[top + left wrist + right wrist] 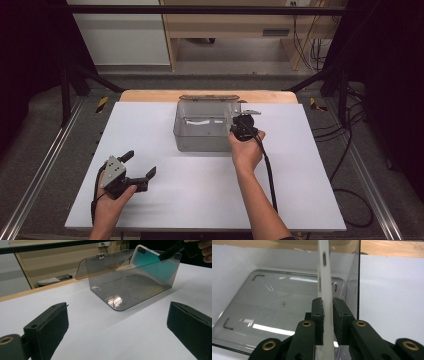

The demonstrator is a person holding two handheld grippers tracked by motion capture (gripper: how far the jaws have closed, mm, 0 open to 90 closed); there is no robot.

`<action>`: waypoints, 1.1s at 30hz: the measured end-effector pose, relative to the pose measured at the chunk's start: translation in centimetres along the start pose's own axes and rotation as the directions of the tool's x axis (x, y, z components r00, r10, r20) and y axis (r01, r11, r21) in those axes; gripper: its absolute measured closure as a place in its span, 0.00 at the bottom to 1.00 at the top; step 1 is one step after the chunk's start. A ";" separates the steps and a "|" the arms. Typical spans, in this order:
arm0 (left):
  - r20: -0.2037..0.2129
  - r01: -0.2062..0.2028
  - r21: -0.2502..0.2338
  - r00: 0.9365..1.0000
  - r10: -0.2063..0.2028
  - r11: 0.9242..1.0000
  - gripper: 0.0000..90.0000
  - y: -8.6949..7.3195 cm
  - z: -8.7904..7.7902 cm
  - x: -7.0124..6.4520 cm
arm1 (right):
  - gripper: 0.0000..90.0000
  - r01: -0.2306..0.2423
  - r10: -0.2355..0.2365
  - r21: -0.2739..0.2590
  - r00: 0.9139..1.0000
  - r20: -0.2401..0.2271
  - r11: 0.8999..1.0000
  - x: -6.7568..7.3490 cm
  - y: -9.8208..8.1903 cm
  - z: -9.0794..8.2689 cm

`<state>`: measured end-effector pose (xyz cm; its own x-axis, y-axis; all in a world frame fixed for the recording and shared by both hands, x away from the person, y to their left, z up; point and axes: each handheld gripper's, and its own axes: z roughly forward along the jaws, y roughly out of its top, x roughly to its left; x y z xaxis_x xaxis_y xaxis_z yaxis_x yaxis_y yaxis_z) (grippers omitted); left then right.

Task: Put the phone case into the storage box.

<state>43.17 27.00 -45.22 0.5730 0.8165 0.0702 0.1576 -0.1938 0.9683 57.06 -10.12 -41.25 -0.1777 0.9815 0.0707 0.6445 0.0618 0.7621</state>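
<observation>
A clear plastic box [200,137] stands open at the back middle of the white table [200,195]. My right gripper [244,122] hangs over the box's right end, shut on a phone in a white case with a teal back [152,265]. The phone leans tilted inside the box [130,287] against its right wall. In the right gripper view, the pads of my right gripper [328,305] clamp the phone's white edge [324,277] above the box floor [274,302]. My left gripper [140,163] rests at the front left, open with nothing between its jaws [120,315].
The box's clear lid [209,98] is folded back behind it, by the table's wooden far edge [150,95]. Black frame rails [45,160] run along both sides of the table. A cable [270,175] trails from the right gripper toward the front.
</observation>
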 end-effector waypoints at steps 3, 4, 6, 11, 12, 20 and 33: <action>0.000 0.001 0.000 1.000 -0.001 1.000 0.05 0.0 0.0 0.0 | 0.88 -0.001 0.001 -0.002 1.000 0.004 1.000 0.0 0.0 0.0; 0.000 0.000 0.000 1.000 0.000 1.000 0.05 0.0 0.0 0.0 | 0.88 0.001 -0.001 -0.001 1.000 0.006 1.000 0.1 0.0 0.0; 0.000 0.000 0.000 1.000 0.000 1.000 0.05 0.0 0.0 0.0 | 0.88 -0.001 0.001 0.000 1.000 0.005 1.000 0.1 0.0 0.0; 0.000 0.000 0.000 1.000 0.000 1.000 0.05 0.0 0.0 0.0 | 0.86 0.011 -0.011 -0.014 1.000 0.010 1.000 0.2 0.0 -0.2; 0.000 0.000 0.000 1.000 0.000 1.000 0.05 0.0 0.0 0.0 | 0.86 0.011 -0.011 -0.018 1.000 0.010 1.000 0.2 0.1 -0.3; 0.000 -0.001 0.000 1.000 0.001 1.000 0.05 0.0 0.0 0.0 | 0.85 0.019 -0.019 -0.052 1.000 0.007 0.998 0.3 0.3 -0.9; -0.002 0.000 -0.003 1.000 0.000 1.000 0.04 0.0 0.0 0.0 | 0.84 0.027 -0.028 -0.072 1.000 -0.007 0.997 0.6 0.6 -1.3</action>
<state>43.19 27.04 -45.19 0.5715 0.8176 0.0703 0.1555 -0.1920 0.9690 56.40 -9.77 -39.90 -0.2008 0.9781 0.0542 0.5839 0.0751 0.8084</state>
